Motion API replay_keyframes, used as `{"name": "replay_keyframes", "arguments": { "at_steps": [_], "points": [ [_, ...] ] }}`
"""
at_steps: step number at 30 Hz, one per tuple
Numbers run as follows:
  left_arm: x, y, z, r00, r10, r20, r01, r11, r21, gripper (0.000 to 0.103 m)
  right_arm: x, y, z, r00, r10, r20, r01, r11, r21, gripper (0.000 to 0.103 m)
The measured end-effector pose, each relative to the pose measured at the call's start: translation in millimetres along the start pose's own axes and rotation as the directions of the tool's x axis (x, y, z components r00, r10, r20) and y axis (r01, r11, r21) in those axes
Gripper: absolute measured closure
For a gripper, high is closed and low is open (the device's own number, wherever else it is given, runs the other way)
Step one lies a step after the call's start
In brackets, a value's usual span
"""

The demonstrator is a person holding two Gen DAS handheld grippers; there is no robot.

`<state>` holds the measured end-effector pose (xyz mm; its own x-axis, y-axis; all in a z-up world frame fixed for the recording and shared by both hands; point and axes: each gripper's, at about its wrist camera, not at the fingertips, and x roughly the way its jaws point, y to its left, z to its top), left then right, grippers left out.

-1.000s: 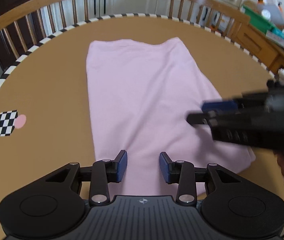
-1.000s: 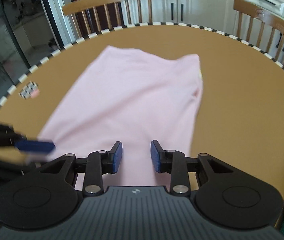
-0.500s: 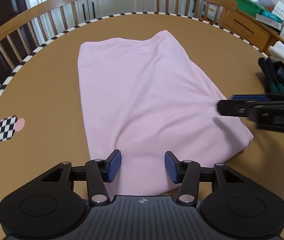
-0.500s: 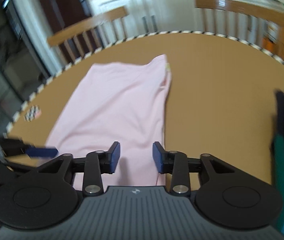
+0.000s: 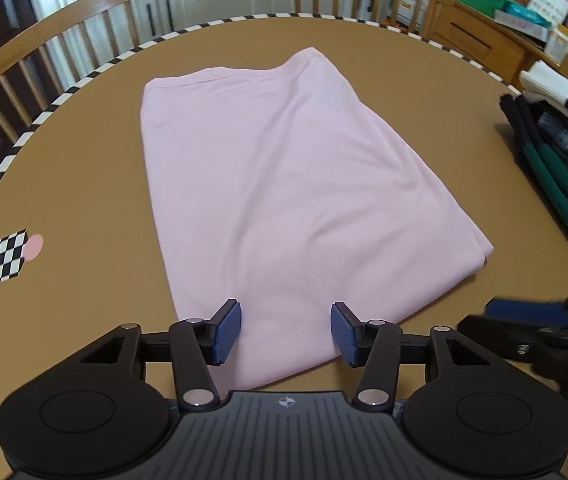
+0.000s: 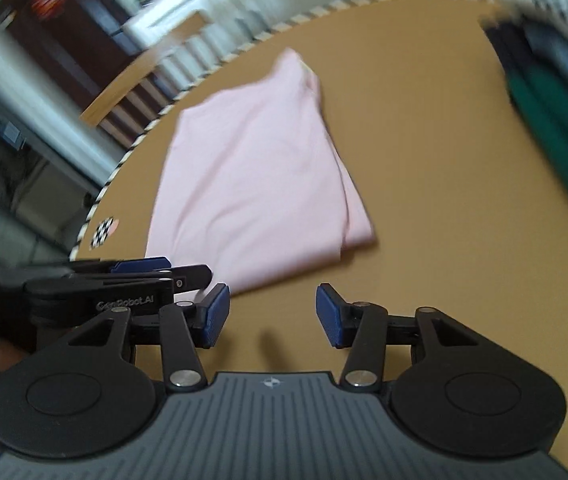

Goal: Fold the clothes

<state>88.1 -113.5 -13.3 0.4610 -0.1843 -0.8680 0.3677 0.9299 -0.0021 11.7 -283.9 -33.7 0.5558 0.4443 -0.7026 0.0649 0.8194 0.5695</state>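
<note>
Lying flat on the round table (image 5: 84, 184), the pink garment (image 5: 284, 200) is showing as a long panel, apparently already folded lengthwise. It is looking light, soft and limp, so it is likely needing a hold at both near corners to carry the fold over evenly. The left gripper (image 5: 285, 332) is hovering over the near hem, jaws apart, having just been opening, with cloth below but not pinched. The right gripper (image 6: 270, 314) is standing apart over bare table, likewise freshly opened and empty. Only the left view is showing the stacked clothes (image 5: 555, 152) sharply; the right view is blurring them.
</note>
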Motion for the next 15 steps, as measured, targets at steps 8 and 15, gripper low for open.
{"name": "replay_keyframes", "arguments": {
  "at_steps": [8,15],
  "points": [
    [-0.8,9.1,0.0,0.992,-0.117,-0.041,0.122,0.983,0.138,0.042,14.6,-6.5,-21.5,0.992,0.024,0.124,-0.073,0.910,0.409,0.053],
    [-0.6,25.0,3.9,0.970,-0.228,-0.088,0.241,0.947,0.211,0.042,35.0,5.3,-48.9,0.969,-0.007,0.248,-0.152,0.772,0.617,0.053]
  ]
}}
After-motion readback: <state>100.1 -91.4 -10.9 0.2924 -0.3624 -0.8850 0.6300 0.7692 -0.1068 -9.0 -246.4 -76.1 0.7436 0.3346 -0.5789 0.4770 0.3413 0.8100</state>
